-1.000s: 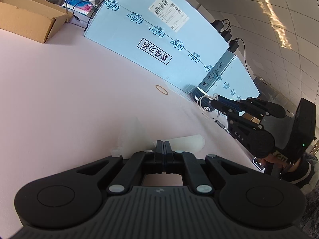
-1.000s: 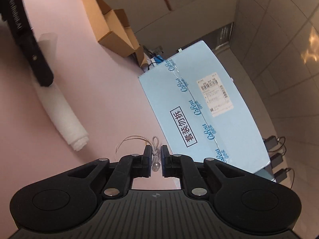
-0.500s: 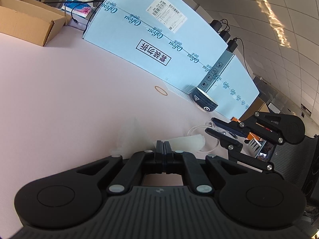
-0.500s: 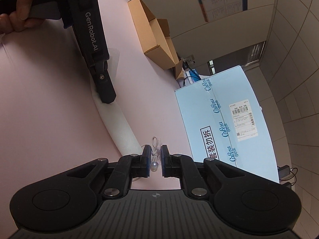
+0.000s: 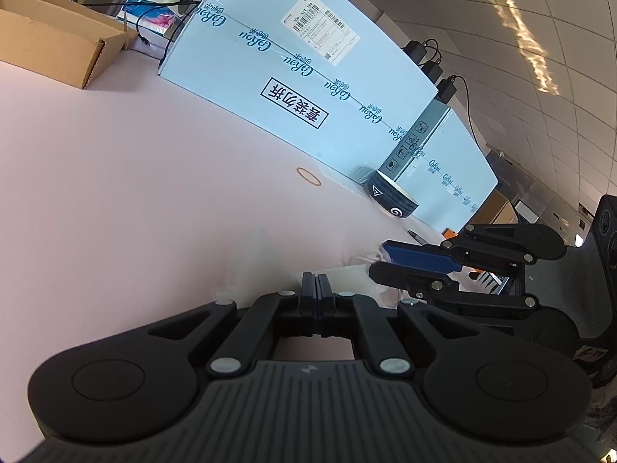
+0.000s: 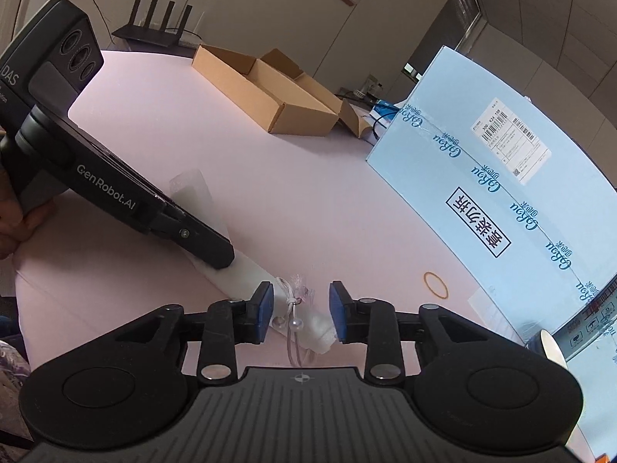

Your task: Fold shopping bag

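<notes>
Pink counter (image 6: 300,177) carries the rolled bag (image 6: 246,270) — my left gripper (image 5: 317,289) is clamped tight on it, my right gripper (image 6: 301,308) spread wide around its tied end.

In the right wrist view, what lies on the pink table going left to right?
Left tool pressing the rolled white bag → bead cord between the right tool fingers → rubber band → blue carton.

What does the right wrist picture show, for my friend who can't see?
The open right gripper straddles the tied end of a rolled white bag on a pink table. The shut left gripper presses on the bag's middle.
</notes>
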